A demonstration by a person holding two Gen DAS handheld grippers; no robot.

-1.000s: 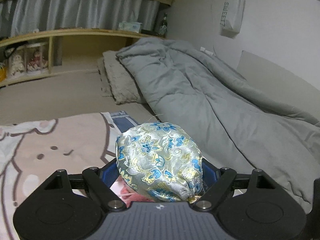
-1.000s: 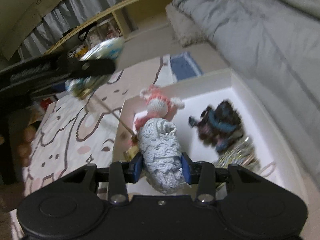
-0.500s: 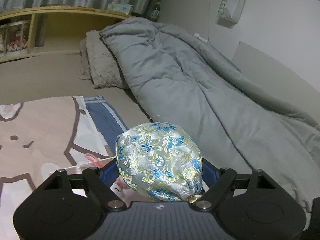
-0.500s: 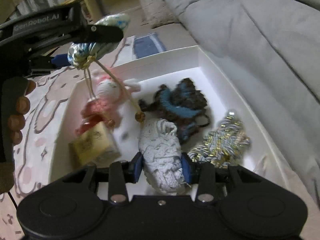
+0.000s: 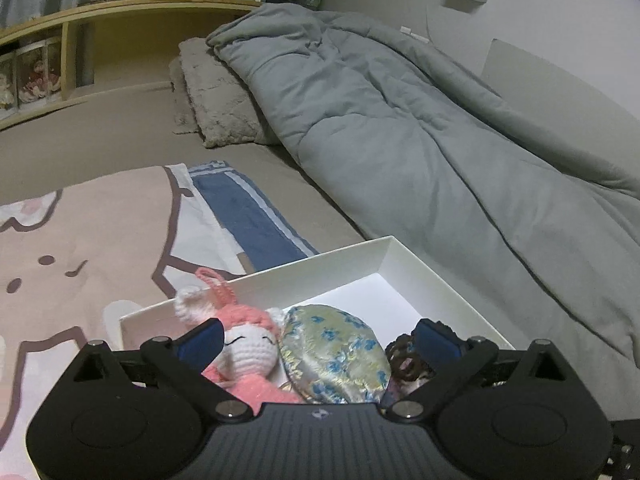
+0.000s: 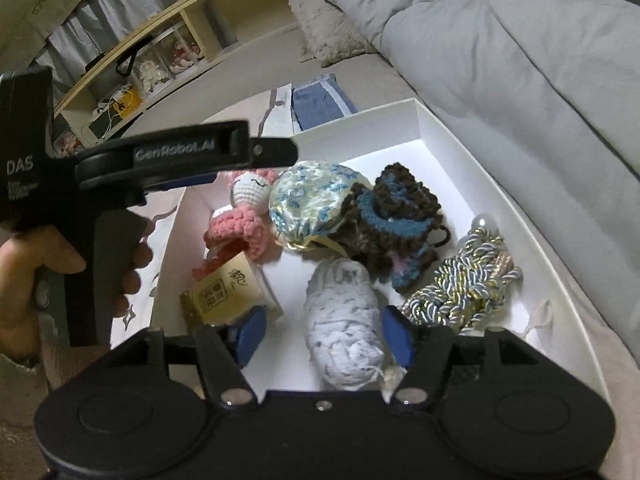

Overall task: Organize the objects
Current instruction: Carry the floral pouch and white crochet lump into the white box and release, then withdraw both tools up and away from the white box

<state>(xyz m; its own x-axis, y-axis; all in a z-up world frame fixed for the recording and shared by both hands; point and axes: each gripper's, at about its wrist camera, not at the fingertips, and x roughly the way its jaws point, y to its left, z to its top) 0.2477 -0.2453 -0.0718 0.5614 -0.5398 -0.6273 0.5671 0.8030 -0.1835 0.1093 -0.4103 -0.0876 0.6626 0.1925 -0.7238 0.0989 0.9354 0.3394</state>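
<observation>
Both your claws have just been opening. Your left gripper (image 5: 318,338) stands wide, the brocade pouch (image 5: 334,354) lying loose between its fingers in the white box (image 6: 460,152). Your right gripper (image 6: 324,336) is parted, clear of the white knitted bundle (image 6: 342,324) between its pads. Lift each straight back — don't snag the pouch's cord or the pink crochet doll (image 5: 244,350) just left of it.

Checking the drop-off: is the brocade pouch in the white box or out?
In. The brocade pouch lies inside the white box between the pink crochet doll and the brown crochet piece, free of both grippers' pads.
</observation>
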